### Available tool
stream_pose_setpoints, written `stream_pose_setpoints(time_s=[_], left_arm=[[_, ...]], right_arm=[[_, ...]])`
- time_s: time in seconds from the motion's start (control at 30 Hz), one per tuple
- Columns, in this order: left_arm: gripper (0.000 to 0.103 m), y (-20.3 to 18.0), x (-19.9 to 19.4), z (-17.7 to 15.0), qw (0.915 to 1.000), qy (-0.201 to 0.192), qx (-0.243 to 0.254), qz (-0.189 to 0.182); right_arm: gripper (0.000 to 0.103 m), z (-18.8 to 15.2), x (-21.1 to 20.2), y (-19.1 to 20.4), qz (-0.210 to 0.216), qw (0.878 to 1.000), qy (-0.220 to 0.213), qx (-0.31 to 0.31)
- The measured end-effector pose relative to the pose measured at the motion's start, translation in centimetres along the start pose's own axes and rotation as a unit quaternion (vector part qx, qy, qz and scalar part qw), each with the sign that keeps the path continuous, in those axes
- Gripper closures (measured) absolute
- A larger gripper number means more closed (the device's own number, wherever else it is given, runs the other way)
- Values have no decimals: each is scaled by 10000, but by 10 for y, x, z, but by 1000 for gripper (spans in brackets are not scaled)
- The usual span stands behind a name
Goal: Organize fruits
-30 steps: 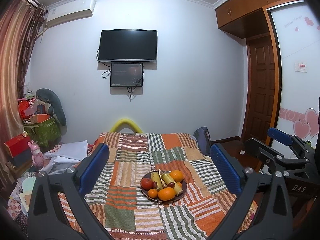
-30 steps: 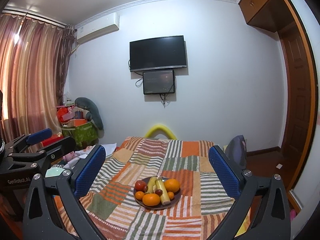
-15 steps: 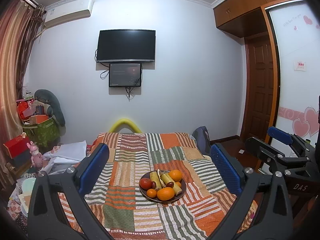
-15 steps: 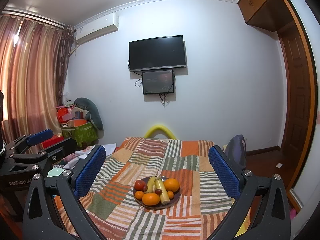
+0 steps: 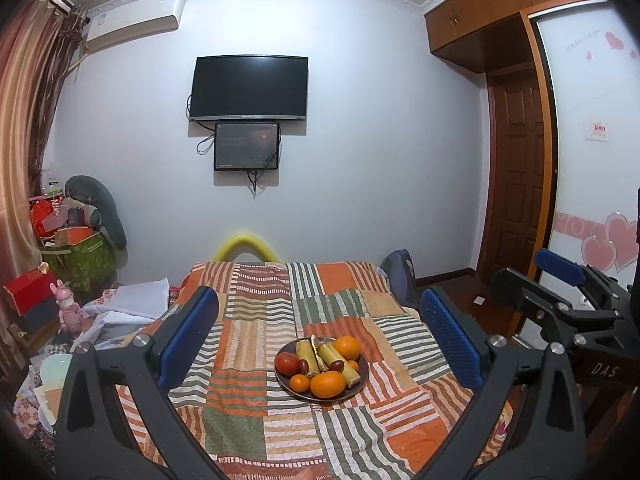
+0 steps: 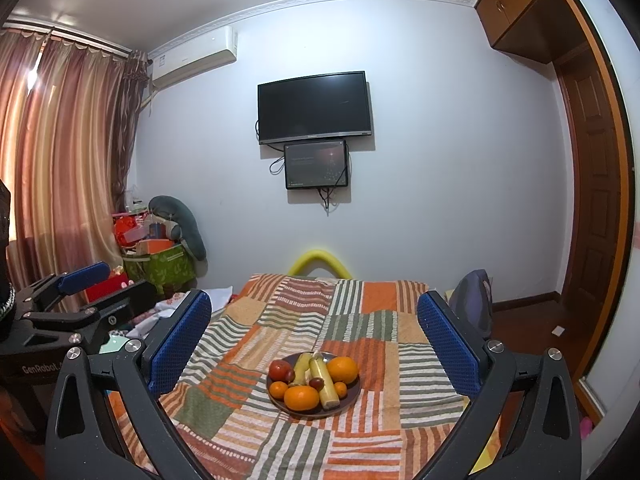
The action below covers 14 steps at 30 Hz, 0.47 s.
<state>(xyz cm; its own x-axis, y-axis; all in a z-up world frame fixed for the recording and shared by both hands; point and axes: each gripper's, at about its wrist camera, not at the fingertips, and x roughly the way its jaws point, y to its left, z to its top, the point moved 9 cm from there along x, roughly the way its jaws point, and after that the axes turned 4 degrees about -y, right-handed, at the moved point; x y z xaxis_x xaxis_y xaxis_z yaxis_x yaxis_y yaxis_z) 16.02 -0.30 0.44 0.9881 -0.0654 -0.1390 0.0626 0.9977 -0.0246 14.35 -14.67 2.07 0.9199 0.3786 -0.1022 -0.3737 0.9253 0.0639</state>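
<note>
Ahead of both grippers, a dark round plate (image 5: 358, 388) of oranges, apple and sugarcane pieces (image 6: 325, 380) sits on the striped patchwork-covered bed (image 5: 256, 364) (nothing between); left gripper (image 5: 320, 330) and right gripper (image 6: 314, 332) hang spread wide, holding nothing.

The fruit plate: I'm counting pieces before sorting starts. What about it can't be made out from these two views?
- Left wrist view: the plate bottom is covered by fruit; the small dark fruits are too small to identify.
- Right wrist view: the front orange hides whatever lies beneath it; the yellow-green sticks overlap, so their count is unsure.
- Both views: the bedspread's near edge is cut off by the frame and the open tool arms.
</note>
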Motion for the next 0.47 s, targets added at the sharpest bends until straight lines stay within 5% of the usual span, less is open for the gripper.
stream_pose_setpoints(time_s=[0.47], left_arm=[[0,1,0,-2,10000,26,-51,-42]], right_arm=[[0,2,-2,-1,-5,10000,19,-10]])
